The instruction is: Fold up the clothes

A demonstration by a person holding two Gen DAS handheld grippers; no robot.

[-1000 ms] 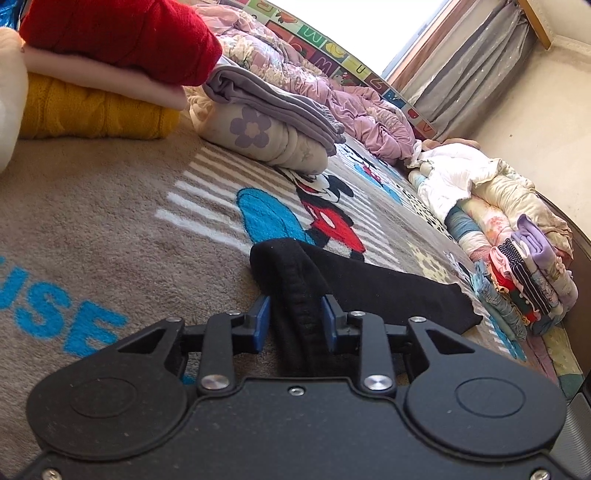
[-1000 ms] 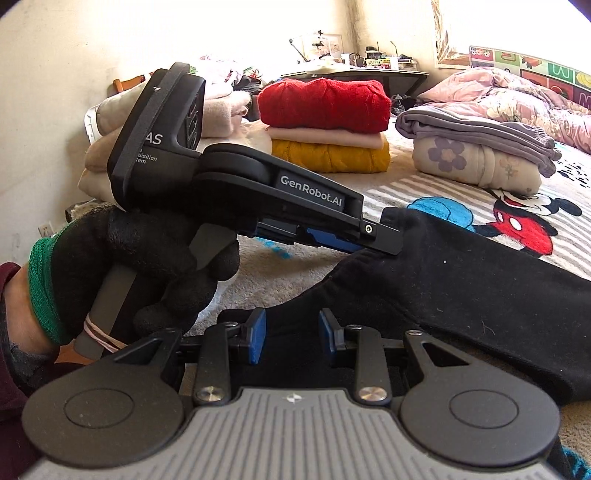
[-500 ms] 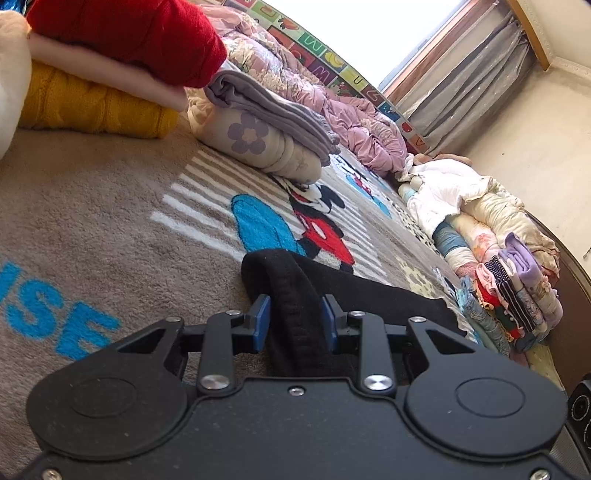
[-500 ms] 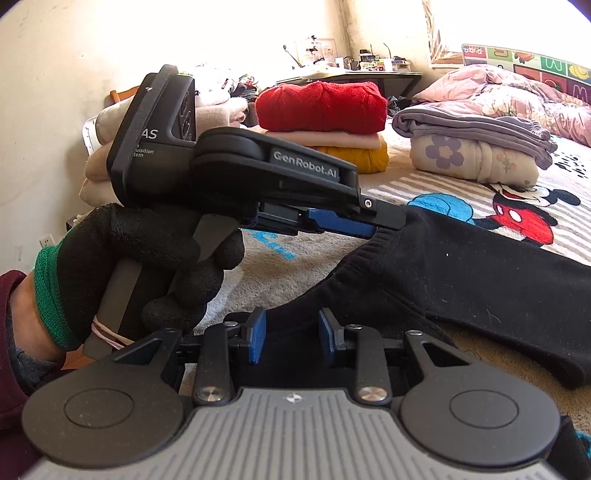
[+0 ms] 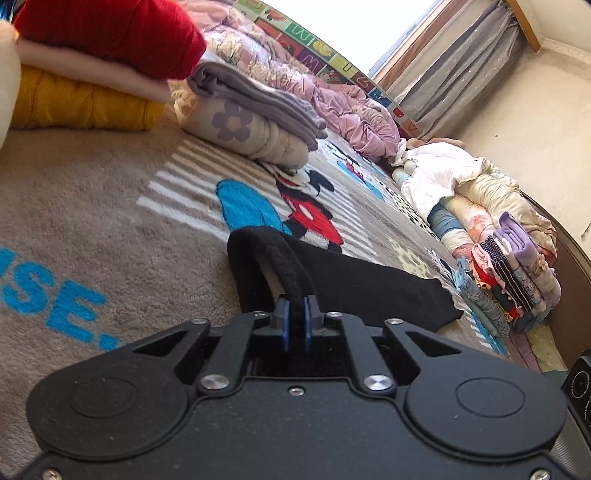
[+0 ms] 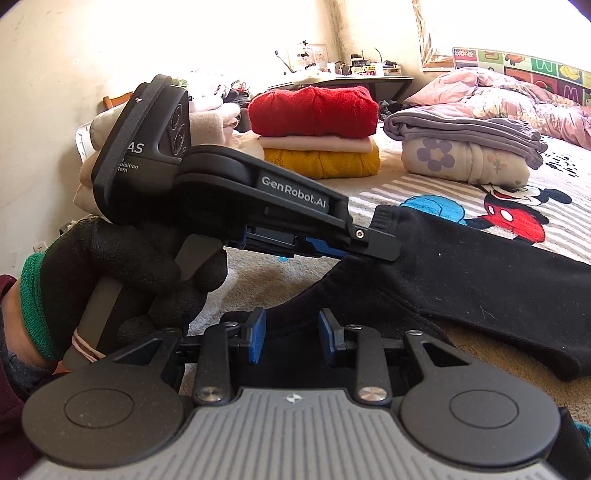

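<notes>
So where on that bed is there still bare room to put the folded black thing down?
Bare blanket lies between the black garment, the yellow-red sweater stack and the flowered bundle. The far edge is crowded: rumpled pink bedding and a row of folded clothes.

Cream walls (image 6: 74, 55), bright window (image 5: 351, 29) with grey curtain (image 5: 461, 70), cluttered desk (image 6: 343, 79), cartoon-print blanket (image 5: 92, 206) covering the bed.

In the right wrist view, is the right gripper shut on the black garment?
No. The right gripper stands open, its blue pads apart on either side of the black garment without pinching it.
</notes>
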